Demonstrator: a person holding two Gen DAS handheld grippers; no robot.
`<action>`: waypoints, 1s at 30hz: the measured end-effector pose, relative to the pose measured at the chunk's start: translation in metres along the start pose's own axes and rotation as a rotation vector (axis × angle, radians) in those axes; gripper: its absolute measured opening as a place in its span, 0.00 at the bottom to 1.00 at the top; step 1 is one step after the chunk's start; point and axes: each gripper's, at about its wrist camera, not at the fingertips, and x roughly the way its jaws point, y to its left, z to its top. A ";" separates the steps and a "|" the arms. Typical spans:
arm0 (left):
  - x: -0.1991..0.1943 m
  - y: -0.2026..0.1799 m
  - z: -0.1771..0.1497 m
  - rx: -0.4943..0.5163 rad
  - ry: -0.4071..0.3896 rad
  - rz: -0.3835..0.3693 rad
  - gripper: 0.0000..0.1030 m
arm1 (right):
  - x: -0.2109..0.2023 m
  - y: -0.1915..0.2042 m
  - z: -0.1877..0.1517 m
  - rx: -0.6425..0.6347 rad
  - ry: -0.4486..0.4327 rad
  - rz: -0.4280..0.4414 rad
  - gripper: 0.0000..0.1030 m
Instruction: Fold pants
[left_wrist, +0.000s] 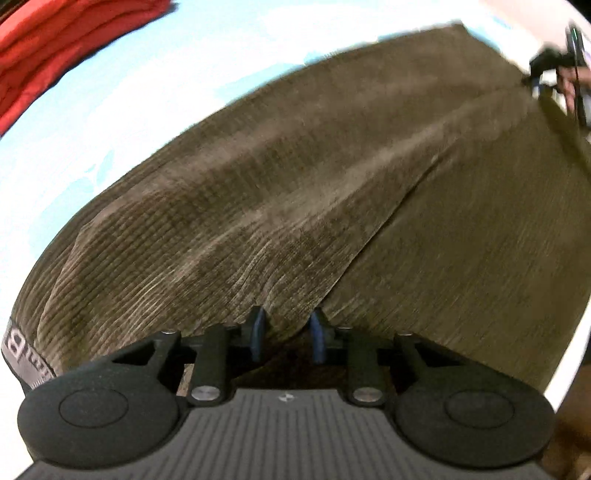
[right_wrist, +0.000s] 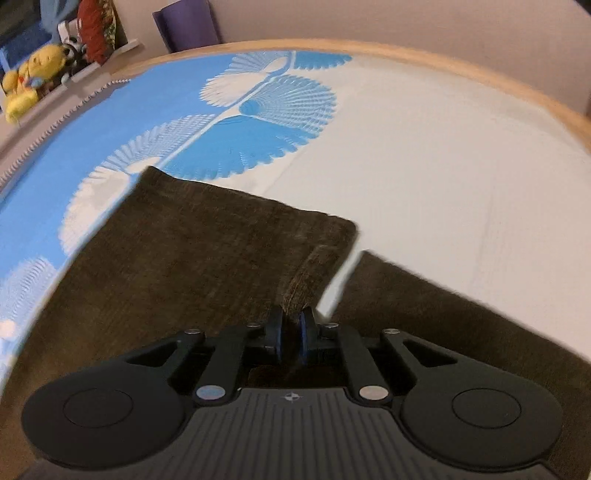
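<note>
Bedspread (right_wrist: 424, 155); pants (right_wrist: 207, 251) legs pointing away

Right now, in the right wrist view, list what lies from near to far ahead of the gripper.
right gripper pinching a fabric fold → brown corduroy pants → blue-and-white patterned bedsheet → wooden bed edge → wall

You are working over a bed (right_wrist: 424, 155) that is wearing a white sheet with blue fan-shaped prints and showing a wooden edge along its far side. Brown corduroy pants (right_wrist: 207, 251) are lying spread on it, legs slightly apart. Red folded cloth (left_wrist: 62, 48) is sitting near one corner.
</note>
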 end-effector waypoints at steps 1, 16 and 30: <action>-0.009 0.006 -0.001 -0.041 -0.025 -0.015 0.37 | -0.004 0.002 0.003 0.000 0.011 0.042 0.21; -0.137 0.079 -0.091 -0.460 -0.152 0.041 0.52 | -0.101 -0.108 0.027 -0.104 -0.016 0.114 0.46; -0.105 0.170 -0.203 -0.866 0.078 0.143 0.58 | -0.081 -0.188 -0.019 -0.125 0.284 -0.051 0.51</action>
